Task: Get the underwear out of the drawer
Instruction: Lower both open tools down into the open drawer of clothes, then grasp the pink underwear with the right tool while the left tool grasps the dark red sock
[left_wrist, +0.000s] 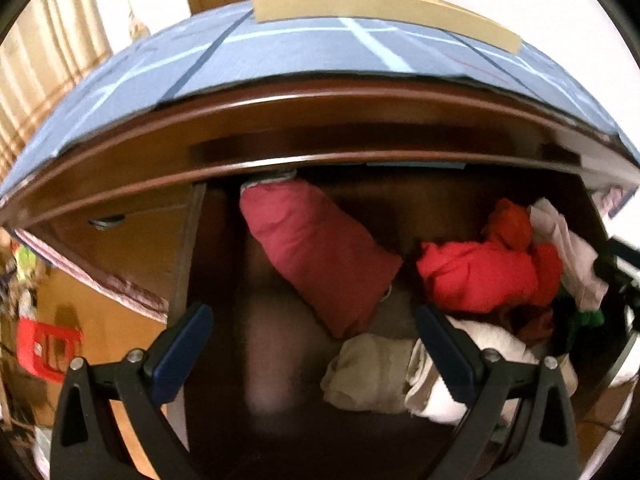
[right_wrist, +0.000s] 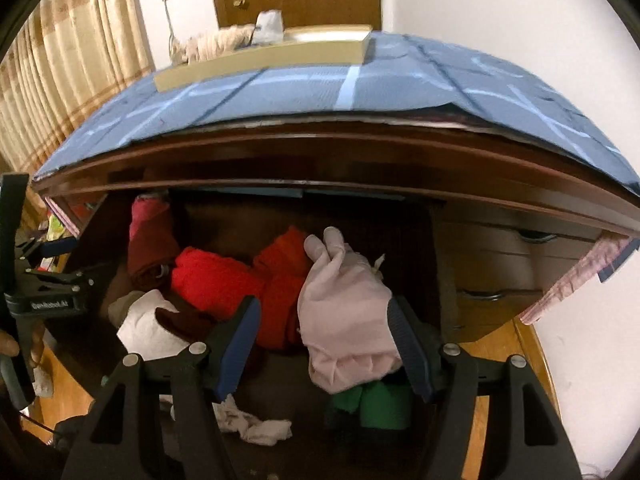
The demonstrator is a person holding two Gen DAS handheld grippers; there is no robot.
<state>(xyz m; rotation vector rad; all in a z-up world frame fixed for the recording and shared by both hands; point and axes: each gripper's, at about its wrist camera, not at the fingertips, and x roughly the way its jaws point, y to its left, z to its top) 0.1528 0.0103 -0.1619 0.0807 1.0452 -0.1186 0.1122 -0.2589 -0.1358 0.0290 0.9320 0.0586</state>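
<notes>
Left tongs [left_wrist: 316, 344] are hanging open over the pulled-out drawer [left_wrist: 208, 248], with nothing between their blue pads. Beyond them, in the left wrist view, a rolled maroon garment [left_wrist: 316, 256] is lying diagonally on the dark drawer bottom. Just right of it a bright red garment [left_wrist: 480, 276] is sitting bunched, with an orange piece [left_wrist: 510, 222] behind it and a pale pink garment [left_wrist: 568, 248] against the right side. A beige cloth [left_wrist: 368, 376] and a white cloth [left_wrist: 492, 340] are lying at the near edge, partly behind the right finger. Above the drawer, the dark wooden desk [left_wrist: 320, 120] is wearing a blue checked cover [left_wrist: 280, 56], and a flat tan box [left_wrist: 380, 16] is resting on it.

Right tongs [right_wrist: 324, 344], seen in the right wrist view, are standing open as well. The pale pink garment [right_wrist: 344, 312] is lying between the fingers, close against the right pad; whether it is touching, I cannot tell. The red garment [right_wrist: 224, 280] is sitting left of it, a green item [right_wrist: 380, 404] beneath it, and the white cloth [right_wrist: 148, 328] further left. The other tool is showing at the far left edge.
</notes>
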